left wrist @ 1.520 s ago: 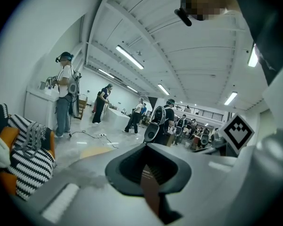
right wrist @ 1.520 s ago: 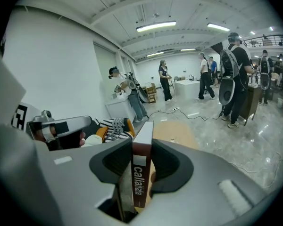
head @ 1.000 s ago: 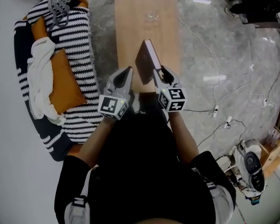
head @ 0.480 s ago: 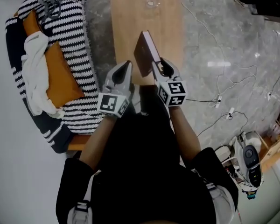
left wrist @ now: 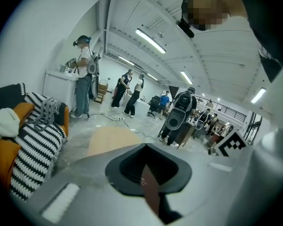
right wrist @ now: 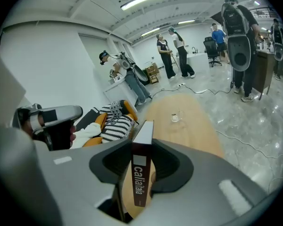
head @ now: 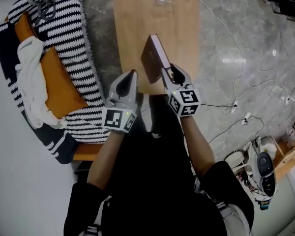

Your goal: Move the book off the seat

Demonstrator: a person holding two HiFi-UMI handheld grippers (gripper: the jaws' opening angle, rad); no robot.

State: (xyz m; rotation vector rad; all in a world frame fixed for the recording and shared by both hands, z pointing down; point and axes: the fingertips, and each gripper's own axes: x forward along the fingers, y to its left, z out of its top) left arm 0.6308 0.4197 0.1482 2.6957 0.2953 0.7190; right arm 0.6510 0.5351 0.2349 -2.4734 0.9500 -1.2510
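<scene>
Book [head: 152, 58] clear of sofa [head: 69, 38] at left, pinched by right gripper [head: 166, 73] above table [head: 137, 14]; left gripper [head: 132, 74] pressed together, empty; set-down remains

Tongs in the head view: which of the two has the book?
The right tongs, clamped across the spine of the book, which stands on edge over the wooden table. The left tongs hang beside it, tips clear of the book.
</scene>
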